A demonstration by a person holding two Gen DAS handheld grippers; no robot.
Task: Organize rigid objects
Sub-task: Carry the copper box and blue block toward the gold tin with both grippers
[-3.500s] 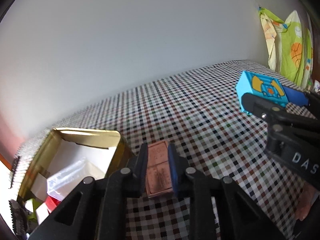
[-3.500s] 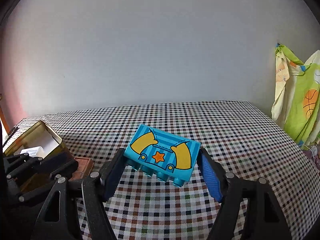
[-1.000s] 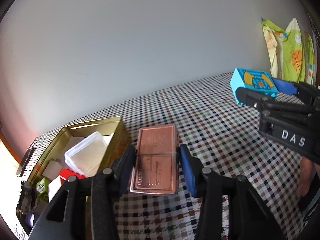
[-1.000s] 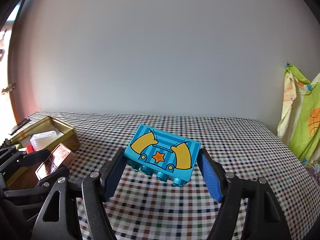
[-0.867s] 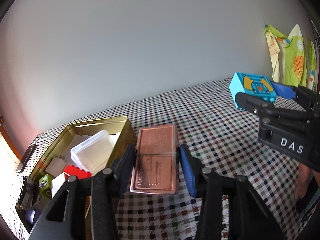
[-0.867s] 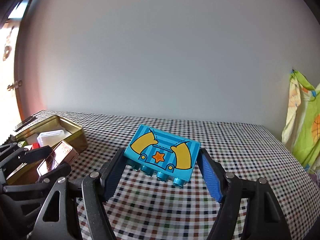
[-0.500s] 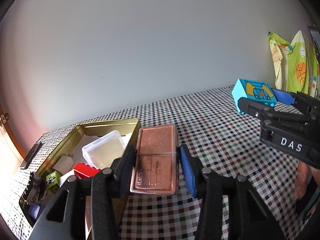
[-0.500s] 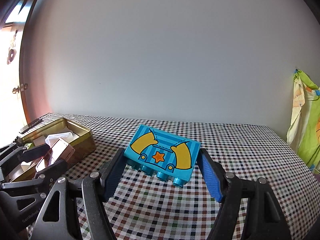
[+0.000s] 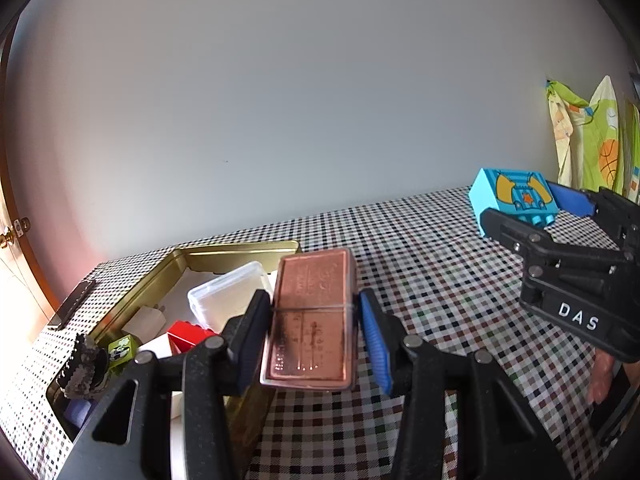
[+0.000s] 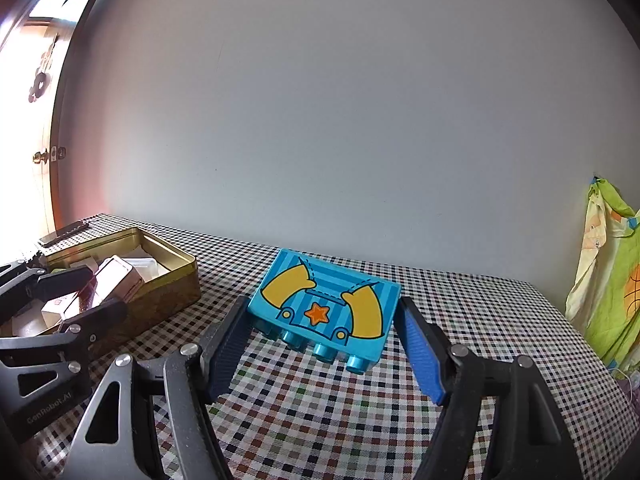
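A copper-coloured metal case [image 9: 310, 316], flat and rectangular with a fine seam across its middle and faint embossed lines on its face, is pinched by its long sides between the pads of the left gripper [image 9: 312, 340], raised off the checked tablecloth [image 9: 440, 300] just beside the right-hand wall of an open gold tin [image 9: 224, 252] that sits toward the table's left edge. In the right wrist view the same case [image 10: 116, 280] appears above the tin [image 10: 168, 284], level with its near rim. Inside the tin lie a clear plastic box [image 9: 228, 294], a red brick [image 9: 188, 334], a small green block [image 9: 122, 350] and white pieces. A dark flat object [image 9: 74, 302] lies on the cloth at the table's far left corner.

To the right, the right gripper [image 10: 324, 340] clamps a turquoise toy brick [image 10: 324, 312] between its spread pads, well clear of the cloth. The brick's striped top is printed with two yellow sleeves, blue overalls and an orange star; round studs line its near lower edge. From the left wrist camera the brick [image 9: 512, 200] shows at the far right, held above the middle of the table by the black gripper [image 9: 532, 216] lettered "DAS". A green and yellow printed cloth [image 10: 608, 280] hangs beyond the table's right edge.
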